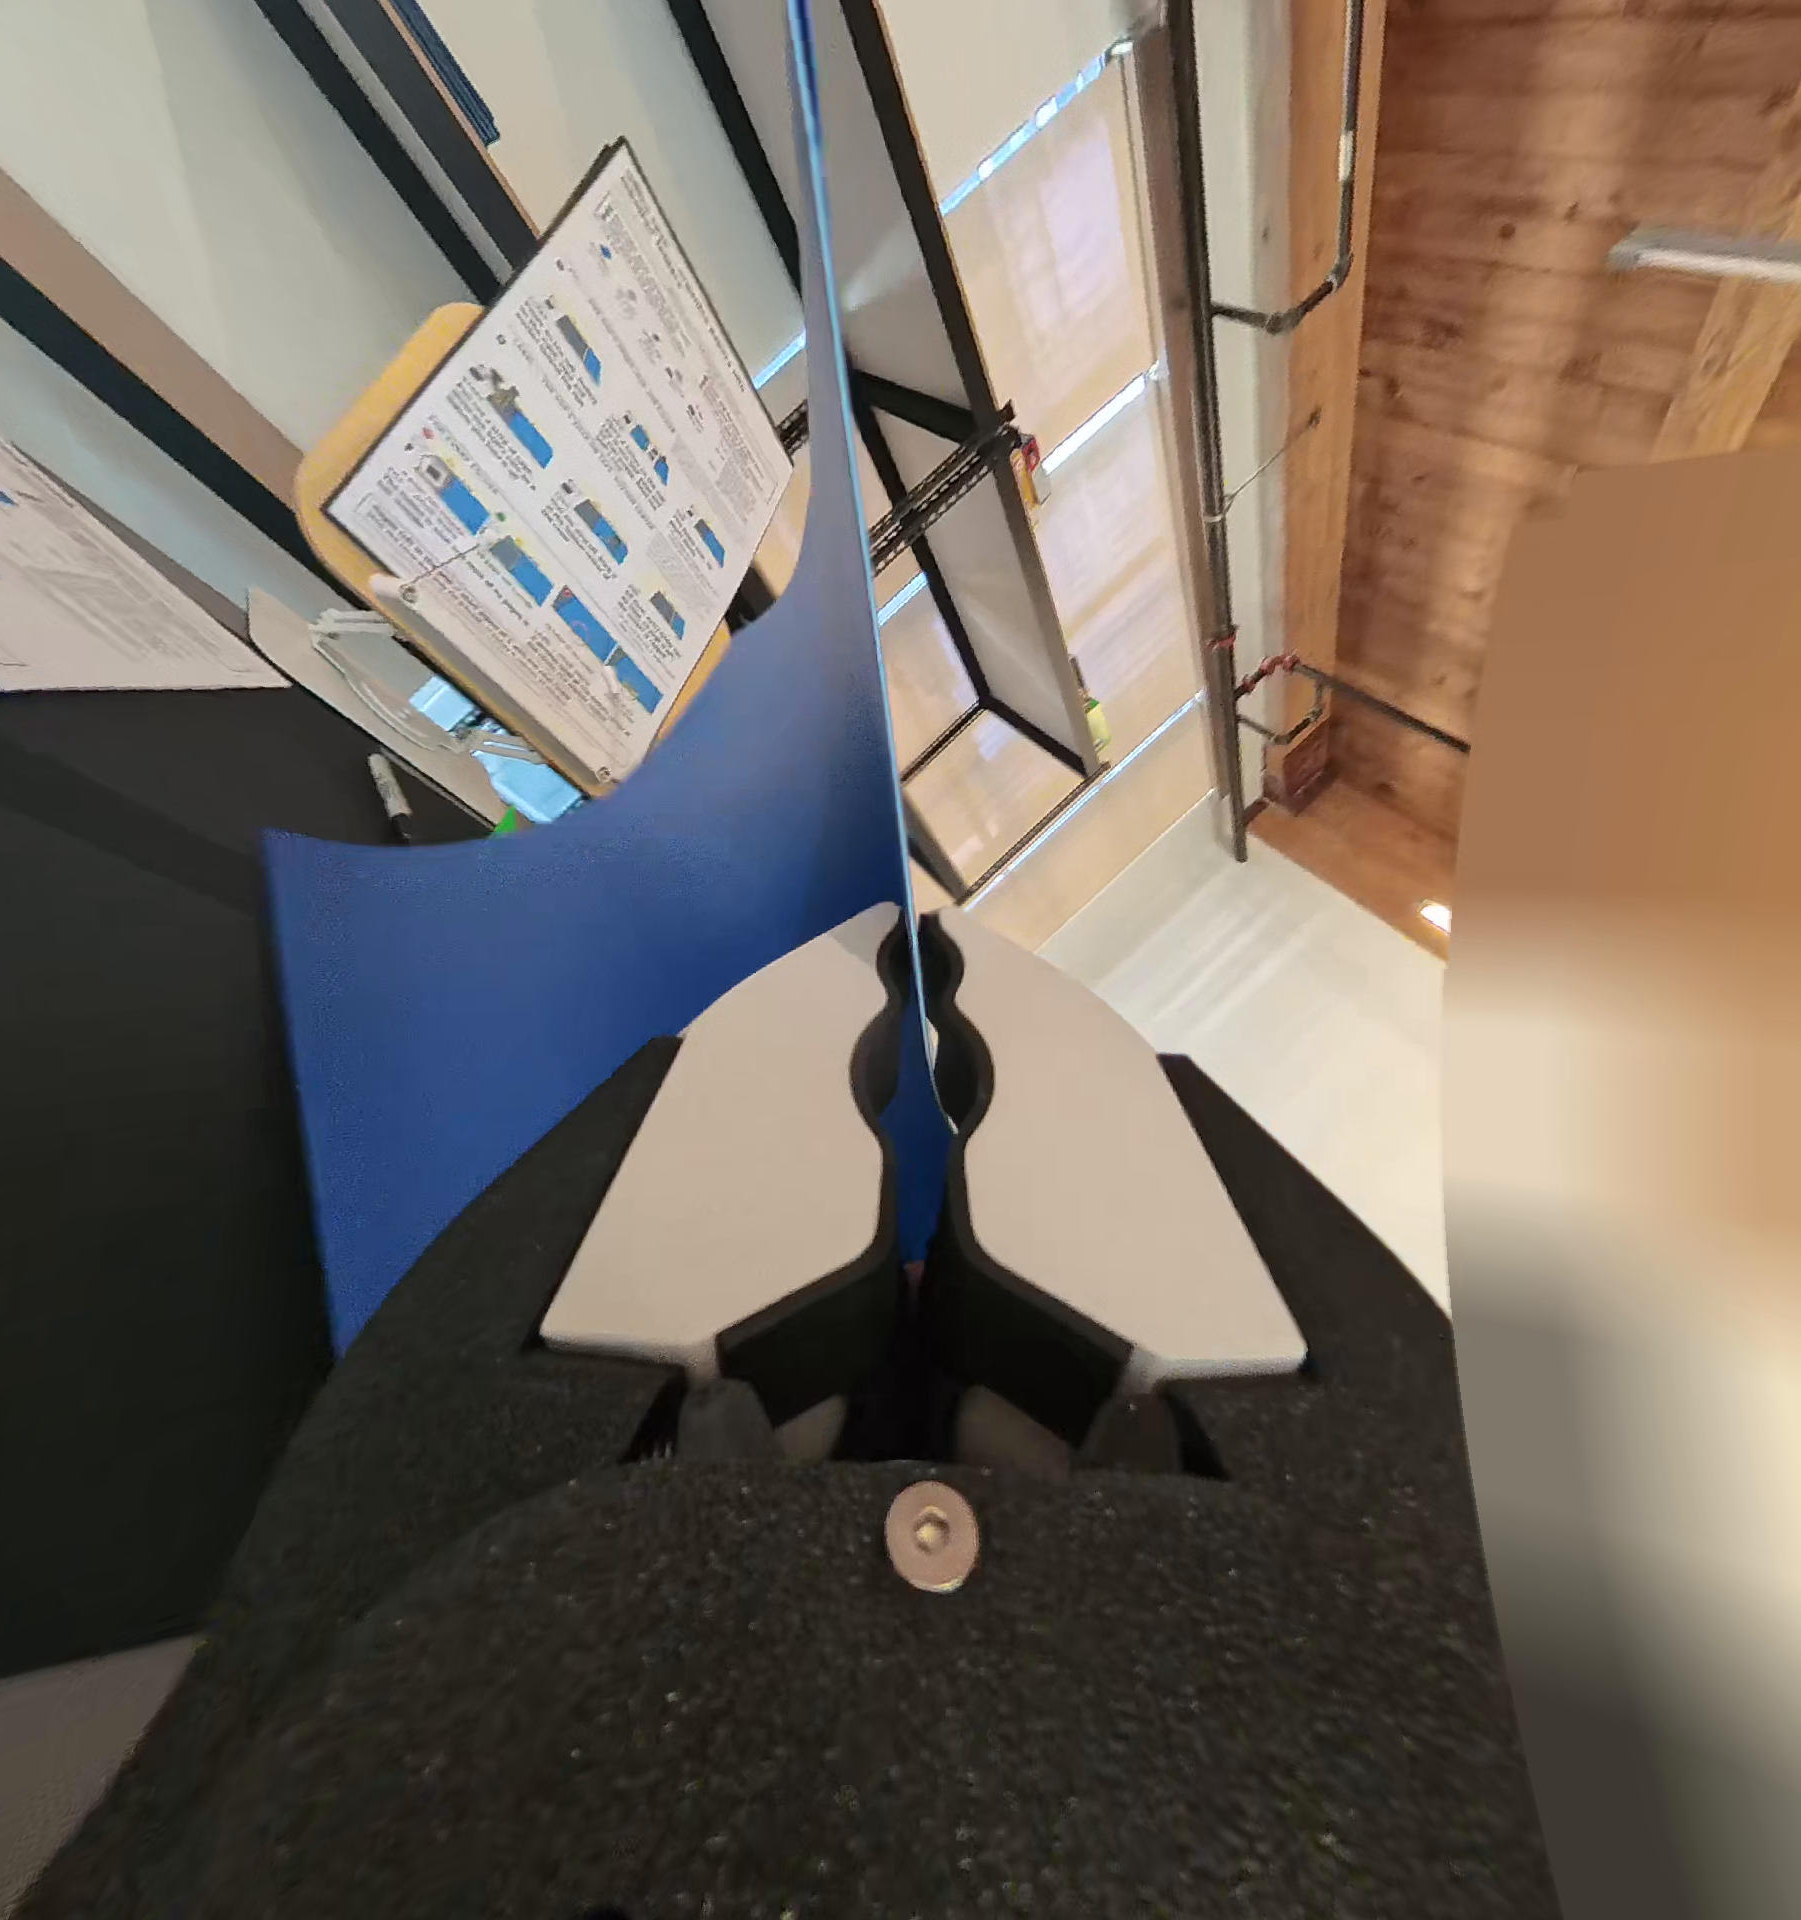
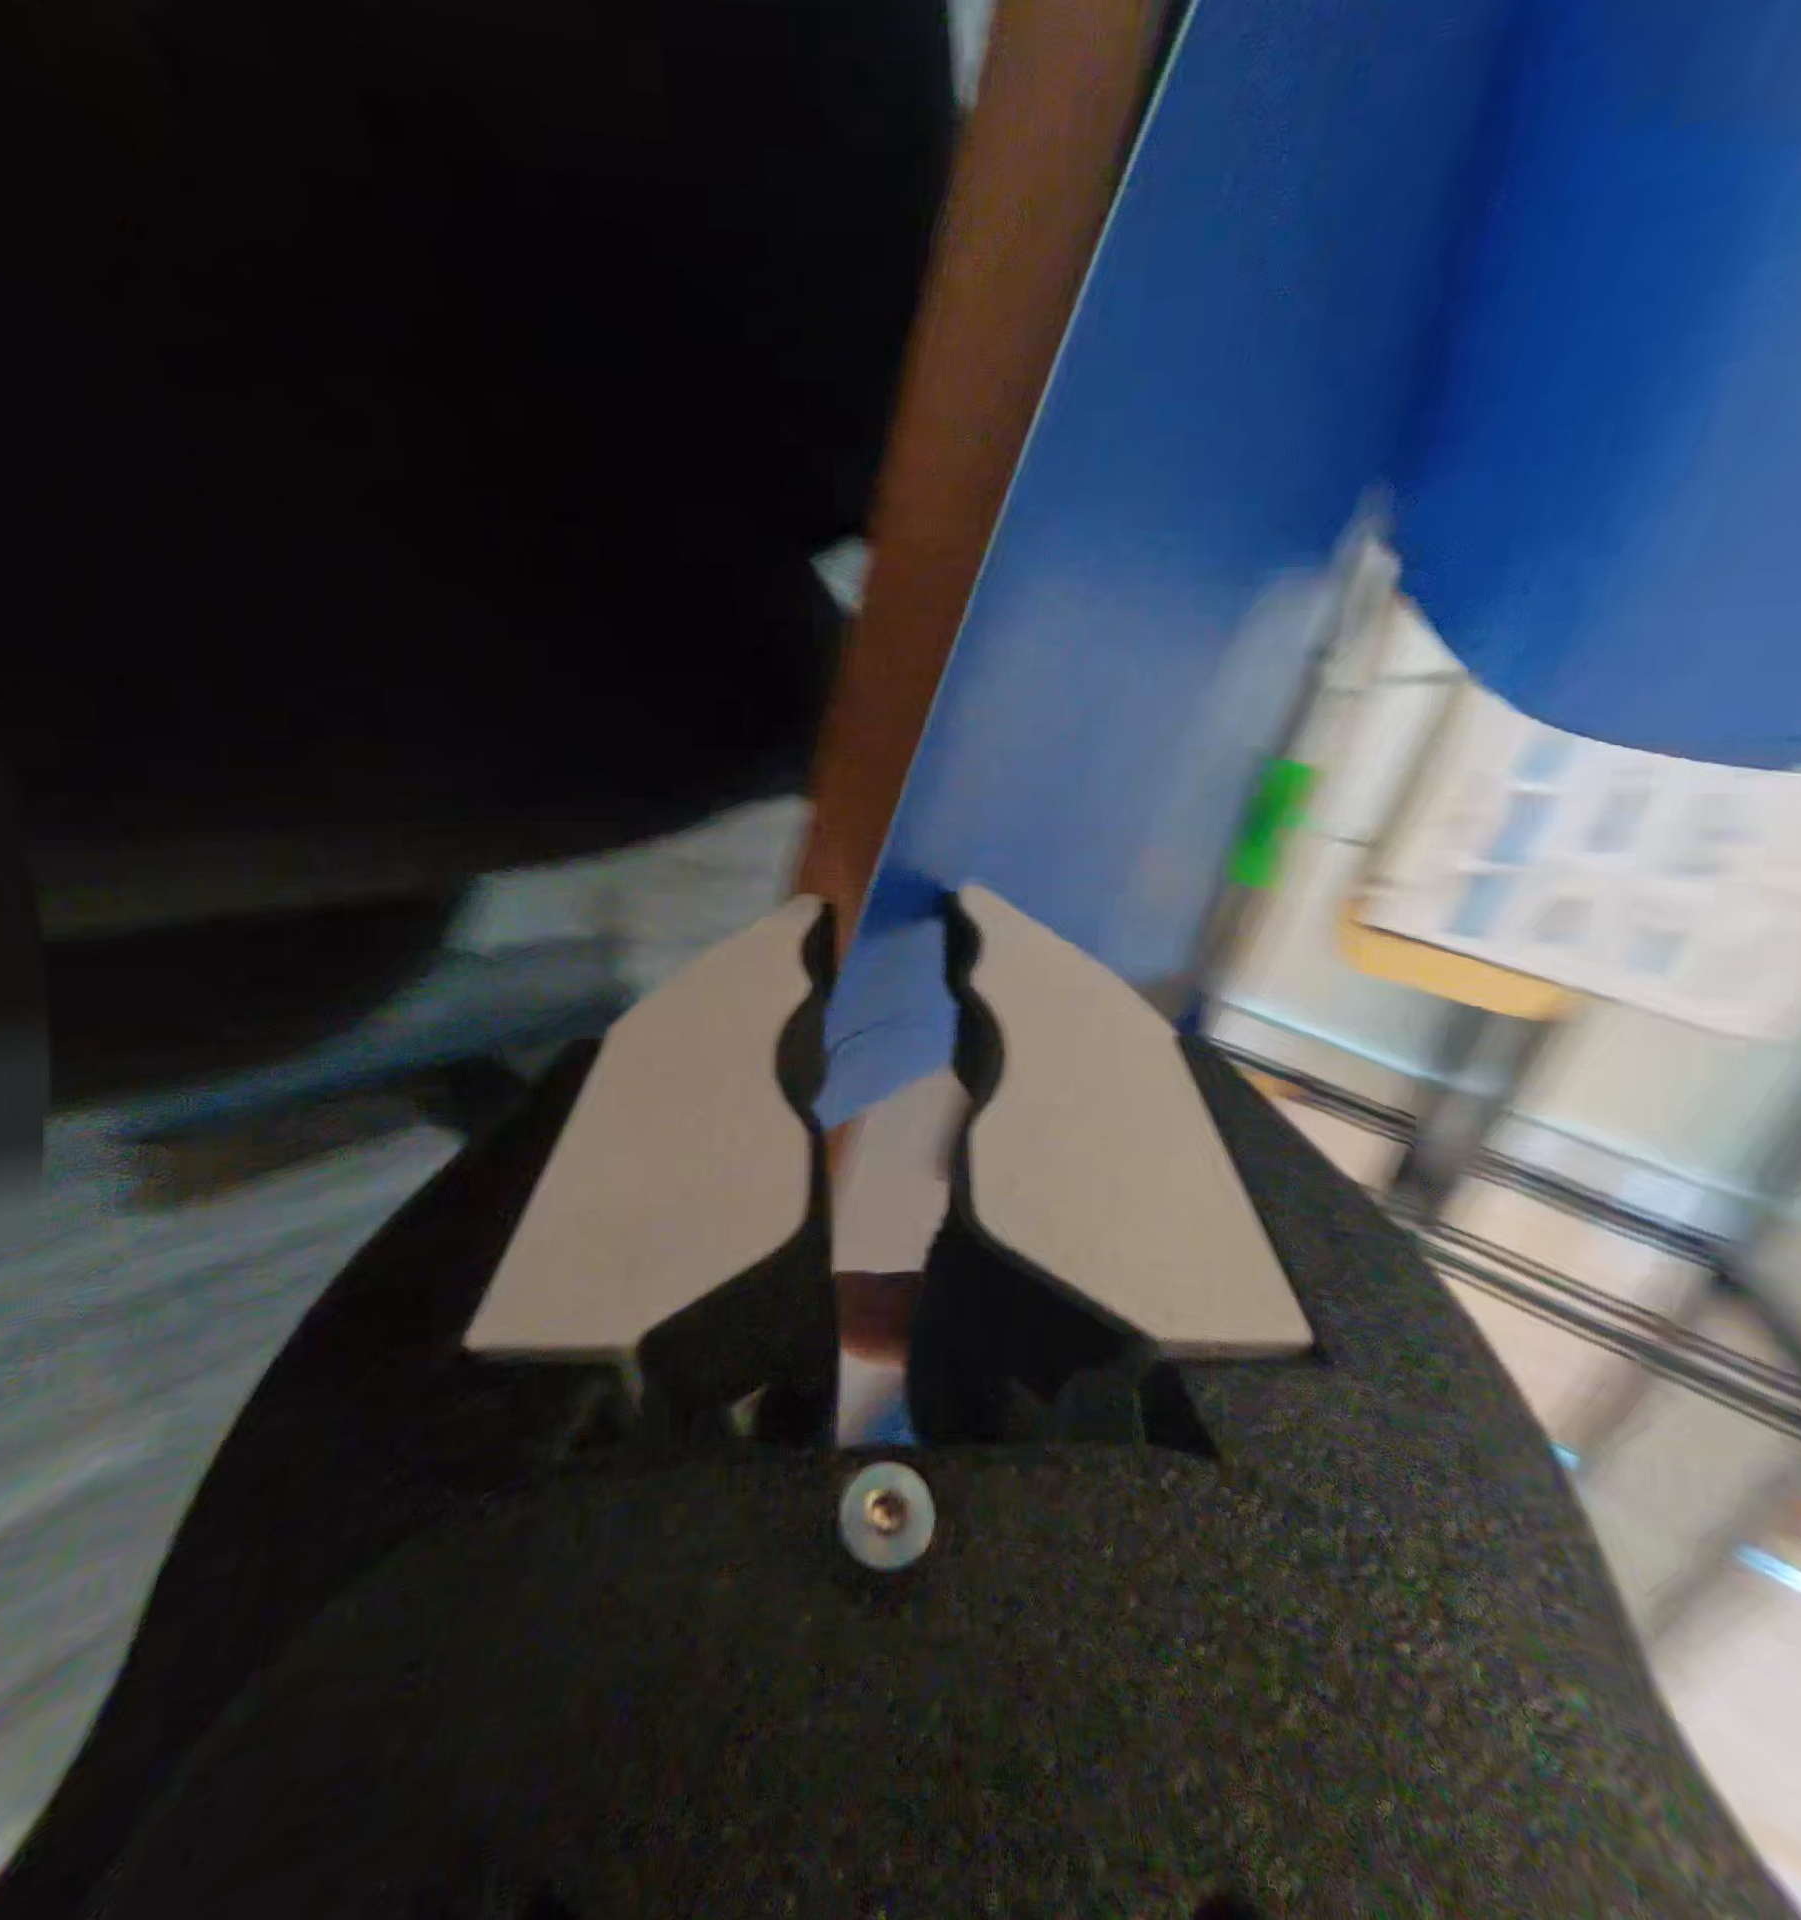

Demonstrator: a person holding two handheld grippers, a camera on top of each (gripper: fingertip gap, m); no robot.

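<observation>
Blue sheet point(image 1: 584, 997) w/ white edge; grey jaws, speckled black gripper body point(image 1: 875, 1714).

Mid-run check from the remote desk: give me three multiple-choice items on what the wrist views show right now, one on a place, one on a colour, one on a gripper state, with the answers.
1. Where is the instruction sheet in the left wrist view?
A. Propped on a wooden board, upper left of the gripper
B. Flat under the gripper
C. Between the fingers

2. What colour is the thin sheet held edge-on?
A. Red
B. Blue
C. Green

3. How does the left gripper stand?
A. Wide open, empty
B. Shut on the sheet
C. Out of view

Answers: 1 A, the printed page leans on a tan board behind the sheet. 2 B, its face is blue in both views. 3 B, the sheet's edge runs through the closed fingers; the right gripper shows a gap, with the sheet at its tips.
</observation>
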